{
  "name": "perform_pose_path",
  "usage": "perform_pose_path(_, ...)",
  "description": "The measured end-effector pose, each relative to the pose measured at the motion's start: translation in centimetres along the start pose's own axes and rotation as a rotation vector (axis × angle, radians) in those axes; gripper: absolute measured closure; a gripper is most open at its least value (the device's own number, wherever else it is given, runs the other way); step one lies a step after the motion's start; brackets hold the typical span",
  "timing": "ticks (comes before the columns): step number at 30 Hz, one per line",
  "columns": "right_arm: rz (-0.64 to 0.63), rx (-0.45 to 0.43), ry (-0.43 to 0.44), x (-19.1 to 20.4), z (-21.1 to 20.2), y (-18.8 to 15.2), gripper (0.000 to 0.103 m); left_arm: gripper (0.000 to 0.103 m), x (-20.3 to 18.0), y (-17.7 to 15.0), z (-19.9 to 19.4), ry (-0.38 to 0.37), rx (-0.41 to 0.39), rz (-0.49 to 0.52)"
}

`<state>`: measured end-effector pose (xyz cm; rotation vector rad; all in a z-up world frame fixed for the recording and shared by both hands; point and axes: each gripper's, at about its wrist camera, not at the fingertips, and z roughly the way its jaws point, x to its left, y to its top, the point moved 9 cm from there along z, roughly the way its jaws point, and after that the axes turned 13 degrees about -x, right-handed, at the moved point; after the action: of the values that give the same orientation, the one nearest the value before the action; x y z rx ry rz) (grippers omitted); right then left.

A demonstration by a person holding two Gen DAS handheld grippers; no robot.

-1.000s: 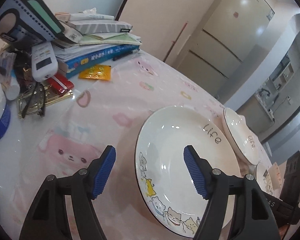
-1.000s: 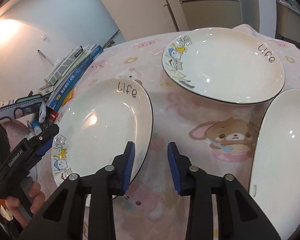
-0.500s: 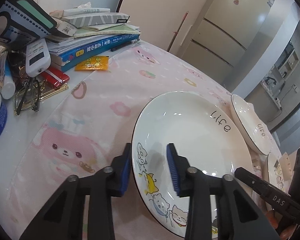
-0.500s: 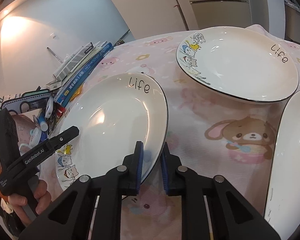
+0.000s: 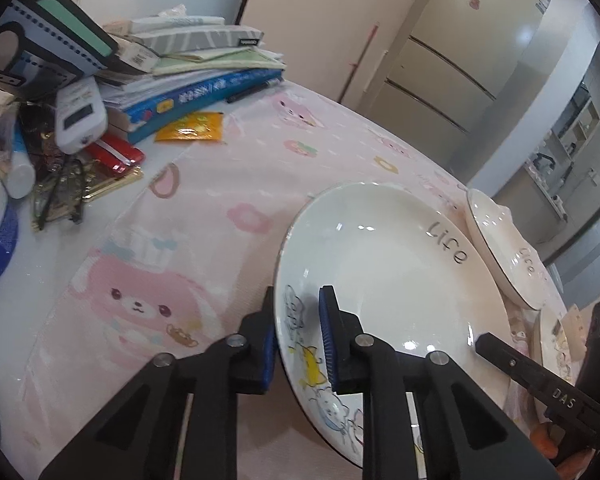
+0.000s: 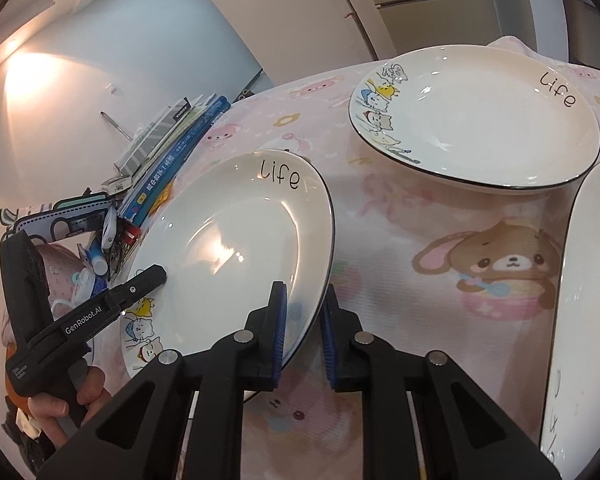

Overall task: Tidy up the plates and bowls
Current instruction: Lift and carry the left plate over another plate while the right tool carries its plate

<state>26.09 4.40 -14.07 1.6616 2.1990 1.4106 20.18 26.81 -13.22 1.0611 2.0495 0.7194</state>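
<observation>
A white plate with "Life" lettering and cartoon cats lies on the pink tablecloth. My left gripper is closing on its cat-decorated rim, one blue pad outside and one inside, both touching it. The same plate shows in the right wrist view, where my right gripper is shut on the opposite rim. The left gripper's finger rests on the plate's far side, held by a hand. A second matching plate sits behind, and a third plate is at the right edge.
A stack of books, a white remote, glasses, a red case and an orange sachet crowd the table's far left. A fridge stands beyond the table.
Both grippers have closed from open onto opposite rims of the near plate. The left gripper has shifted right, so that the rim now lies between its pads.
</observation>
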Motion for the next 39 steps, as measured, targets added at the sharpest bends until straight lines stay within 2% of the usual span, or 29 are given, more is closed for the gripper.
perform_pose_path(3,-0.028,0.009,-0.005,0.3,-0.3,-0.2,0.087,0.084,-0.3,0.1,-0.6,0.007,-0.01,0.035)
perform_pose_path(13,-0.028,-0.002,-0.028,0.1,-1.9,0.5,0.086,0.088,-1.2,0.1,-2.0,-0.056,0.03,-0.041)
perform_pose_path(17,-0.009,-0.009,-0.037,-0.7,-3.8,0.8,0.086,0.088,-3.5,-0.4,-4.6,-0.061,0.026,0.038)
perform_pose_path(27,0.011,-0.044,-0.094,-4.3,-9.6,0.7,0.086,0.087,-8.8,-3.6,-6.6,-0.161,0.097,0.068)
perform_pose_path(32,0.053,-0.068,-0.09,-6.0,-12.3,0.7,0.086,0.087,-11.7,-3.8,-8.4,-0.178,0.059,0.123)
perform_pose_path(39,0.091,-0.119,-0.096,-8.4,-16.1,1.5,0.086,0.087,-15.8,-4.0,-9.5,-0.233,0.061,0.154)
